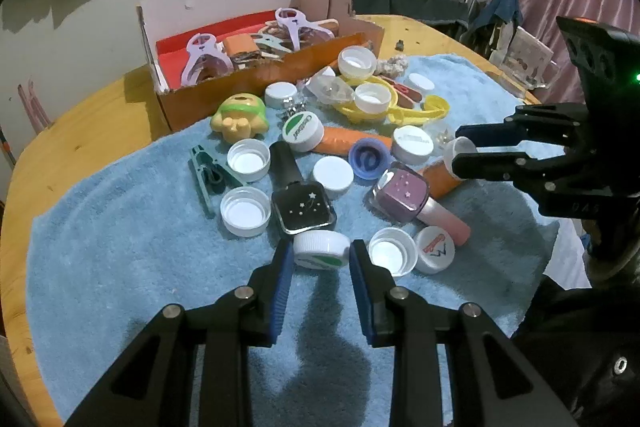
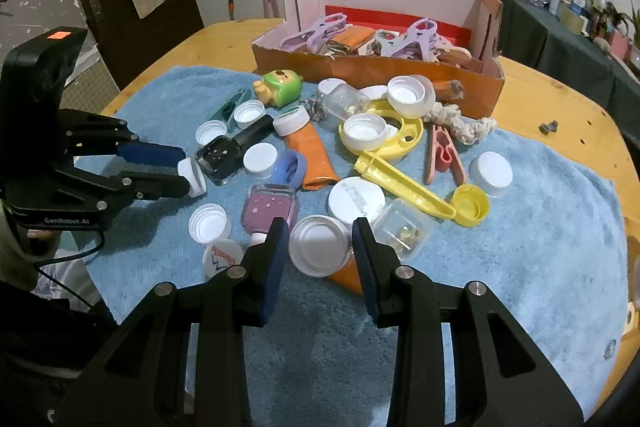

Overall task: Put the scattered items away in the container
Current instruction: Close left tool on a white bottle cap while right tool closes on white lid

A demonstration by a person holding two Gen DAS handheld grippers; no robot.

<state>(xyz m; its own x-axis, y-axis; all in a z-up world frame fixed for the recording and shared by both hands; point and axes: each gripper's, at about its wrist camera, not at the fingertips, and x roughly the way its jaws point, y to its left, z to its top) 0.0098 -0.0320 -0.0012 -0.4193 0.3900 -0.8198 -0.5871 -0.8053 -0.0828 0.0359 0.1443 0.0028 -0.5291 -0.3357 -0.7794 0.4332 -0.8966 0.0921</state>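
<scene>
Scattered caps, nail polish bottles, clips and tubes lie on a blue towel [image 1: 120,247]. The orange cardboard box [image 1: 256,75] at the back holds purple clips; it also shows in the right wrist view [image 2: 380,67]. My left gripper [image 1: 320,253] is shut on a white cap with a green mark [image 1: 320,247], seen from the side in the right wrist view [image 2: 194,175]. My right gripper [image 2: 320,247] is shut on a white cap [image 2: 318,251], held above an orange tube [image 2: 346,277]; it shows in the left wrist view [image 1: 460,157].
A black nail polish bottle [image 1: 300,203] and a purple one [image 1: 404,193] lie mid-towel. A yellow opener [image 2: 400,171], a green bear toy [image 2: 280,87] and a rope [image 2: 460,125] lie near the box. The wooden table [image 2: 560,99] edge surrounds the towel.
</scene>
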